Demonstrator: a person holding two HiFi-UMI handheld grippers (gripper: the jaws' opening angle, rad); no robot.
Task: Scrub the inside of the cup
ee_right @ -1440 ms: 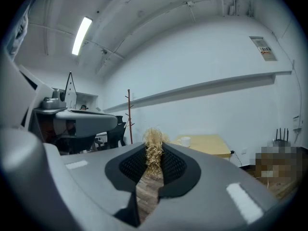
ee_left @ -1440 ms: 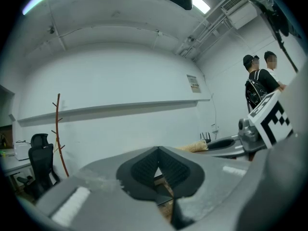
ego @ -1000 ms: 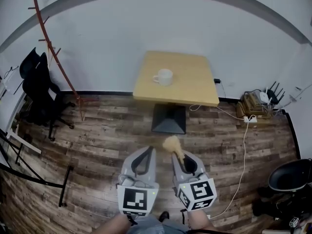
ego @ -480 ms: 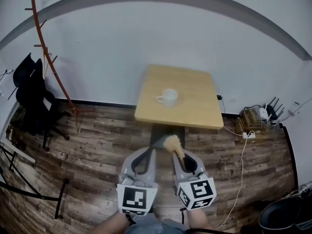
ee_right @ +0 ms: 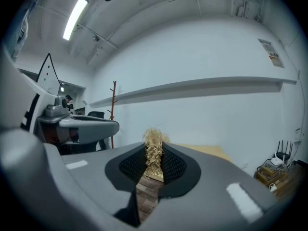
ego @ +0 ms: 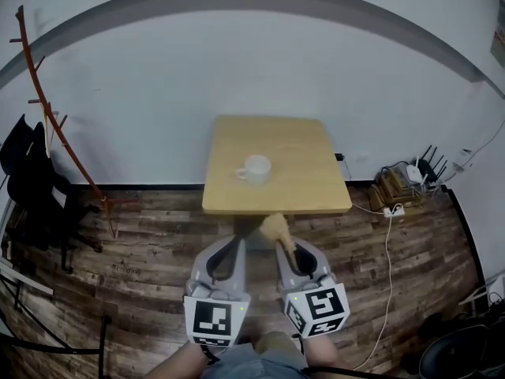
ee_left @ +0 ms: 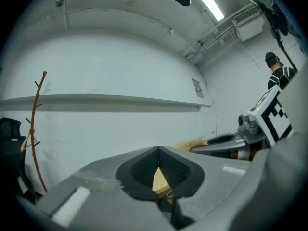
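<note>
A white cup [ego: 254, 169] with a handle stands on the small square wooden table [ego: 300, 148] against the wall. Both grippers are held side by side over the floor, just short of the table's near edge. My left gripper [ego: 234, 243] is shut with nothing between its jaws; in its own view the jaw tips [ee_left: 159, 152] meet. My right gripper [ego: 283, 246] is shut on a straw-coloured fibre scrubber [ego: 274, 227], whose tuft [ee_right: 154, 146] sticks out past the pads in the right gripper view. The cup's inside is too small to make out.
A red coat stand [ego: 49, 125] and a black office chair [ego: 28, 181] stand at the left by the wall. A router, a power strip and cables [ego: 406, 178] lie on the wooden floor at the right. The table rests on a dark pedestal base.
Both grippers and the head have moved towards the table, which now lies closer and lower in the head view. The right jaws still hold the scrubber; the left jaws stay shut.
</note>
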